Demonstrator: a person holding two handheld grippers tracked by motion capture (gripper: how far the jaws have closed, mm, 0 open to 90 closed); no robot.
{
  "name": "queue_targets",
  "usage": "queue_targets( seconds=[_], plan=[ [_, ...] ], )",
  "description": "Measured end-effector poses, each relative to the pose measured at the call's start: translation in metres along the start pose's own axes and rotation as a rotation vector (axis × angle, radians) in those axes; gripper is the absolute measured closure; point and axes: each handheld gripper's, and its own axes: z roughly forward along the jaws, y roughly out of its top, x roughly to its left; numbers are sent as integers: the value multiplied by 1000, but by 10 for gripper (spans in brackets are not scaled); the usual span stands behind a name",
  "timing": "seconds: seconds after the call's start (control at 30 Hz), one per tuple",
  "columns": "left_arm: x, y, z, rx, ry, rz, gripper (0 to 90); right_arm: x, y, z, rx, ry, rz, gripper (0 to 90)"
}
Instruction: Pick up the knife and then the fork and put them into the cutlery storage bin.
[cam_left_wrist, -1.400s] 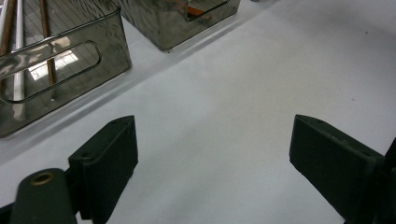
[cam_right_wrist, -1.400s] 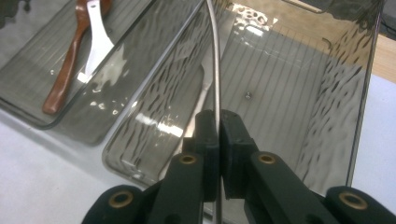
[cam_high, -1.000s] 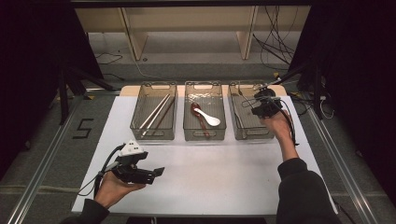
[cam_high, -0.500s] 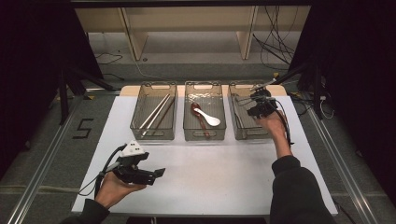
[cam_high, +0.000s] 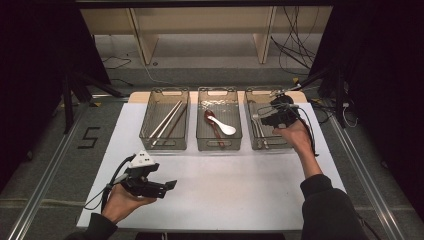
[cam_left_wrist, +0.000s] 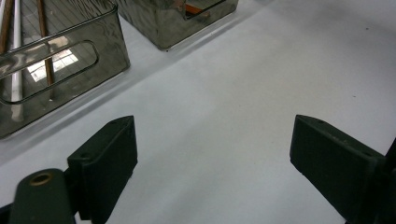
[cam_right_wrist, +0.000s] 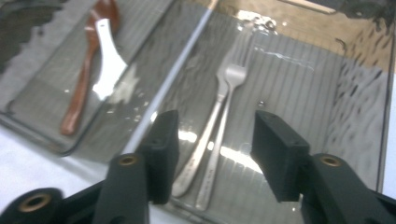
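Toward the far right corner of the surface (cam_high: 210, 195), inside the right-hand clear bin (cam_high: 287, 146), two metal forks (cam_right_wrist: 219, 126) are lying side by side, handles touching and tines pointing at the bin's far wall. They are looking stiff, thin, light and smooth, so they are likely slipping easily against the ribbed plastic floor and against each other; the slim handles are offering the best hold, pinched across their width near the middle, since the flat tines are giving little to bite on and the pair may come up together. Directly above them the right claw (cam_right_wrist: 212, 154) is hanging with its jaws about halfway apart and nothing between the pads, the forks resting free below. Compared with a second ago, when that claw was closed over the same bin, its jaws have just been opening and the hand has barely shifted, which suggests a fork has been let go there. Beside it, the middle bin (cam_high: 219, 145) is holding a brown spoon (cam_right_wrist: 86, 74) and a white spoon (cam_right_wrist: 108, 60), and the left bin (cam_high: 165, 145) is holding chopsticks (cam_high: 167, 120). Near the front left corner, the left claw (cam_left_wrist: 212, 163) is waiting wide open and empty above bare surface, unmoved.
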Motion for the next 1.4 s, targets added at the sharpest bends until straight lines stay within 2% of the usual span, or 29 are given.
queue_targets(
  seconds=[0.2, 0.33, 0.43, 0.77, 1.2, 1.4],
  plan=[
    [0, 0, 0, 0, 0, 0, 145, 16, -9, -15, -53, 45, -24, 434],
    [0, 0, 0, -1, 0, -1, 145, 23, -18, -21, -83, 67, -22, 397],
    [1, 0, 0, -9, 2, -9, 145, 27, -26, -24, -110, 102, -4, 378],
    [2, -1, -1, -5, 0, -20, 145, 47, -52, -37, -192, 186, -4, 321],
    [3, -1, 0, -8, -13, -30, 145, 62, -86, -48, -269, 239, -15, 283],
    [3, 0, -1, -22, -31, -41, 145, 70, -103, -51, -276, 262, -42, 271]
  ],
)
